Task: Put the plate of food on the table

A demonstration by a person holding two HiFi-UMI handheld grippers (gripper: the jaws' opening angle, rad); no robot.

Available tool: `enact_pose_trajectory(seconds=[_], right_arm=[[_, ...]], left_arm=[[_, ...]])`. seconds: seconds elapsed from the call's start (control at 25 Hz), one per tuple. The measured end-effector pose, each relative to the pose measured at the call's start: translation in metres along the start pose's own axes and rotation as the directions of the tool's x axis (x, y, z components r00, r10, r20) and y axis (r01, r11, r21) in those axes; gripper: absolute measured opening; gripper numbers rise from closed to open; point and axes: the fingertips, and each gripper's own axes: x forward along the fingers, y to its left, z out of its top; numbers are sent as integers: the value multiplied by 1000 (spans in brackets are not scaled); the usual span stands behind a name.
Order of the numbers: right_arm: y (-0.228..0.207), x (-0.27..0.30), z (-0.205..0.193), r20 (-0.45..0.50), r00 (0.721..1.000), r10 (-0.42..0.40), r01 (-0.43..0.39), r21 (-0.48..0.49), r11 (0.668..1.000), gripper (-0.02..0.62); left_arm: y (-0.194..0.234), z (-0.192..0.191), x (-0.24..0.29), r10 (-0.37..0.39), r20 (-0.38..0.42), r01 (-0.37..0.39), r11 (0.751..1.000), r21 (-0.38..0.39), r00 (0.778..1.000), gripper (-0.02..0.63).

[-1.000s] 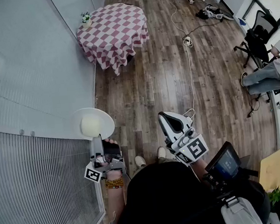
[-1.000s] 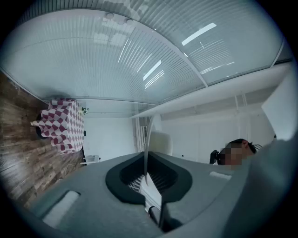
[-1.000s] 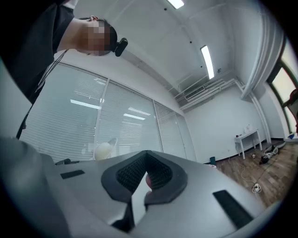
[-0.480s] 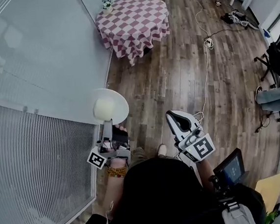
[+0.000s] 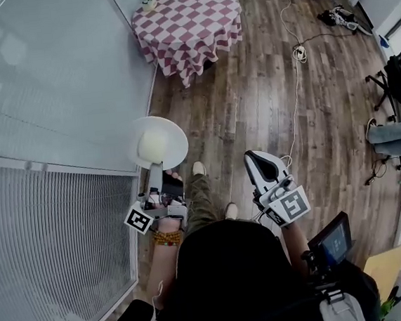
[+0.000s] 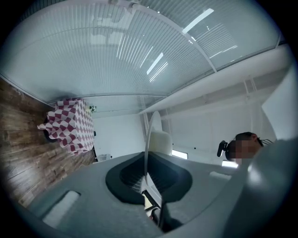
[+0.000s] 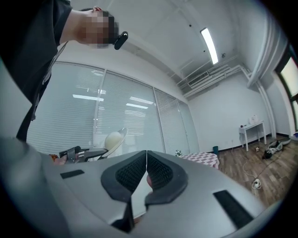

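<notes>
Pinches the rim of the round white plate with the left gripper, fingers shut on it, pale rounded bun on top. Holds the right gripper alongside, fingers pressed together on nothing. Carries the plate over brown wood-plank floor, well short of the round desk in red-and-white checked cloth. Same grip as a second ago; one leg now forward between the grippers.

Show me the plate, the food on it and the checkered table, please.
plate (image 5: 176, 137), head view, bare white rim right of the food.
food (image 5: 152, 147), head view, middle of the pale round lump.
checkered table (image 5: 191, 23), head view, middle of its cloth.
</notes>
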Motion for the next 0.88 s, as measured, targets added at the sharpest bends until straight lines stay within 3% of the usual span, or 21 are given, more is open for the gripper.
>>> enact_pose_trajectory(seconds=[0.36,0.64,0.88], right_arm=[[-34,94,5,-35,999,-31,31,-15,999,11],[-28,185,13,-35,999,26,-28,-35,999,11],[-22,256,15,-54,998,28,-31,-47,998,11]], left_arm=[[62,42,70,-1,-22,0,999,-50,1000,14],[88,88,100,-16,-11,15,995,-94,1000,14],[119,141,120,-15,-7,14,993,-113,1000,14]])
